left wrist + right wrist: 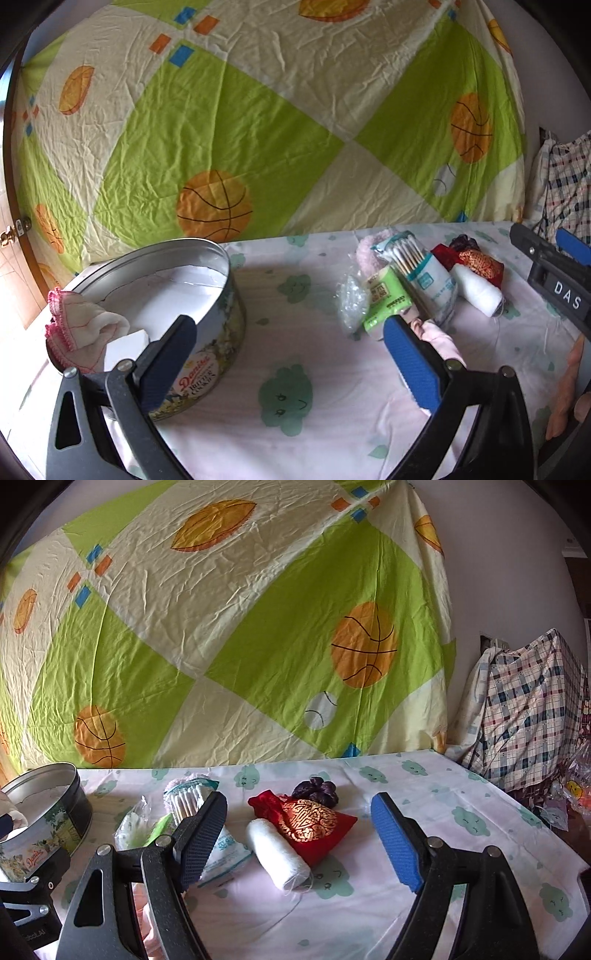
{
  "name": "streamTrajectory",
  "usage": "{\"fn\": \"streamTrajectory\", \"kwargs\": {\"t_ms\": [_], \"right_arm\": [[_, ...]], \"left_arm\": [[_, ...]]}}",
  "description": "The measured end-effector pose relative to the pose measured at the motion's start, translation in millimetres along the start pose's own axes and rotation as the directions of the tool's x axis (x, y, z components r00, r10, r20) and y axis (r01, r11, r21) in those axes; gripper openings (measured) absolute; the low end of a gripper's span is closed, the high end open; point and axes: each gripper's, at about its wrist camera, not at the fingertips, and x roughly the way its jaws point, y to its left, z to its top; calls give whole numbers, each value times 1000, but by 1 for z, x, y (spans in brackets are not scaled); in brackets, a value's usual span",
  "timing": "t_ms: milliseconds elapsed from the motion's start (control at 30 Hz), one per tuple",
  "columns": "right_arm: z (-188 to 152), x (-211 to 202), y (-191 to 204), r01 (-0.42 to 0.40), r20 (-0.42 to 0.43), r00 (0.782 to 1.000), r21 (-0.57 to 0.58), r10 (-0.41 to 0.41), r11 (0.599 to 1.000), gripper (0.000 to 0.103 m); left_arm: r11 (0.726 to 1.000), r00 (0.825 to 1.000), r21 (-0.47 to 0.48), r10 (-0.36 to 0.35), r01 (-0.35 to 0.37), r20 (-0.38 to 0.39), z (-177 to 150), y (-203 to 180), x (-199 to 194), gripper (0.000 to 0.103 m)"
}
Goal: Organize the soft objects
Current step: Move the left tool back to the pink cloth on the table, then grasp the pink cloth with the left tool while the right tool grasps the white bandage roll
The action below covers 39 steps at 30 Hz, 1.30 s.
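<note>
Left gripper (291, 354): mine, jaws wide apart, nothing between them but bare tablecloth (295, 435).
Right gripper (299, 834): mine too, jaws spread wide and empty; its tip also shows at the right edge of the left view.
Open room: between my left jaws a clear strip of cloth runs forward to the table's back edge, where the hanging basketball sheet (229, 122) closes the space off.
Tin (207, 302): round cookie tin, lid off, just behind my left gripper's black finger (173, 354); a folded white cloth with pink trim (77, 325) hangs over its near-left rim.
White roll (277, 853): lies on the cloth between my right jaws, well ahead of the pads, touching neither.
Red pouch (310, 827): red with gold pattern, just behind the roll and touching it.
Dark purple scrunchie (316, 790): behind the pouch.
Cotton swab pack (417, 266): beside my left gripper's blue finger (410, 362); partly hidden behind my right gripper's black finger (201, 834).
Green packet (384, 299): left of the swabs, touching them.
Plaid bundle (524, 709): past the table's right end.
</note>
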Motion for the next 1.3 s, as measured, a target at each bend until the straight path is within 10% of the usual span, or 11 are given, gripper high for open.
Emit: {"fn": "streamTrajectory", "kwargs": {"t_ms": [267,533,733,900,1300], "right_arm": [[4,8,-28,57,2,998,-13,-57,998,82],[7,22,-53,98,-29,995,-23,-99,995,82],[6,35,-60,51,-97,994,-3,-51,999,82],[4,37,-49,-16,-110,994,-37,12,999,82],[-4,57,-22,-227,-274,941,-79,197,971,56]], "left_arm": [[985,974,76,-143,158,-175,1,-53,27,102],[977,948,125,-129,171,-292,-2,-87,49,99],[976,902,42,-183,216,-391,-8,-79,68,62],[961,886,-21,-263,276,-383,-9,-73,66,16],[900,893,-68,-435,430,-115,13,-24,22,13]]}}
